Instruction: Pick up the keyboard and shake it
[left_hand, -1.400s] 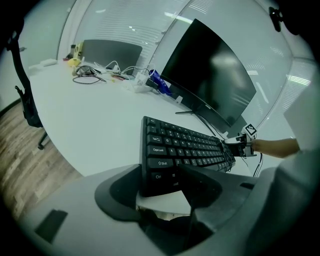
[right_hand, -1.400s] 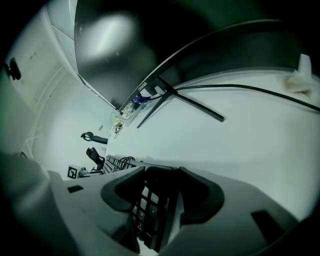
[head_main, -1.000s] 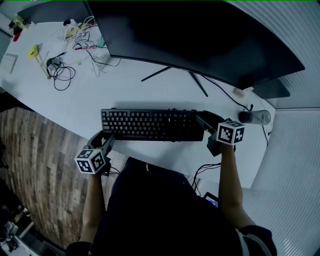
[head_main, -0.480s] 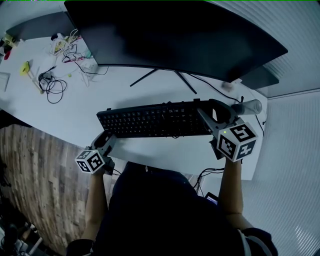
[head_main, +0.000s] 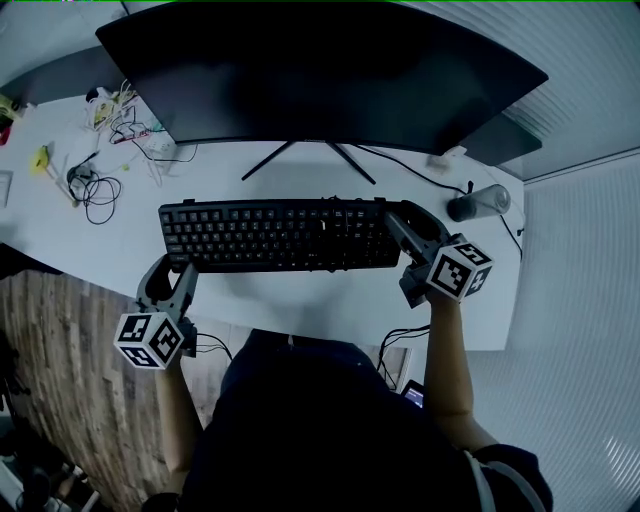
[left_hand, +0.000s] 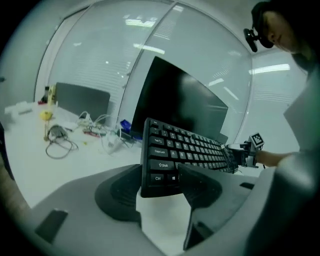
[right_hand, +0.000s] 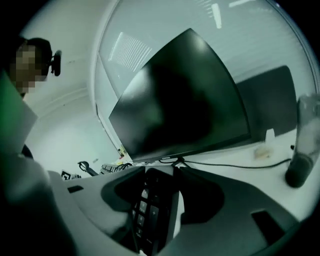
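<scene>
- Black plastic, white legends: the keyboard (head_main: 280, 235) is a full-width board with its key face up in the head view, and rows of dark keys fill it from end to end.
- Its long axis runs left to right across the white desk (head_main: 300, 300), about parallel with the wide dark monitor (head_main: 320, 70) standing just beyond it. The Ctrl, Shift and Caps Lock end is at the left (legible in the left gripper view).
- The keyboard lies in the middle of the desk, between the monitor's stand legs and the near edge. Whether it is clear of the surface cannot be told.
- The left gripper (head_main: 170, 280) comes in from the near left. In its own view the jaws are clamped on the near-left corner of the keyboard (left_hand: 185, 150), one pad behind the board and one on the key face.
- The right gripper (head_main: 400, 225) is at the right end. In its view the jaws are closed on the edge of the keyboard (right_hand: 150, 210), which stands narrow between the two pads.
- A dark cylinder (head_main: 478, 203) lies at the far right (well apart from the board), and a tangle of cables (head_main: 90, 185) sits at the far left.
</scene>
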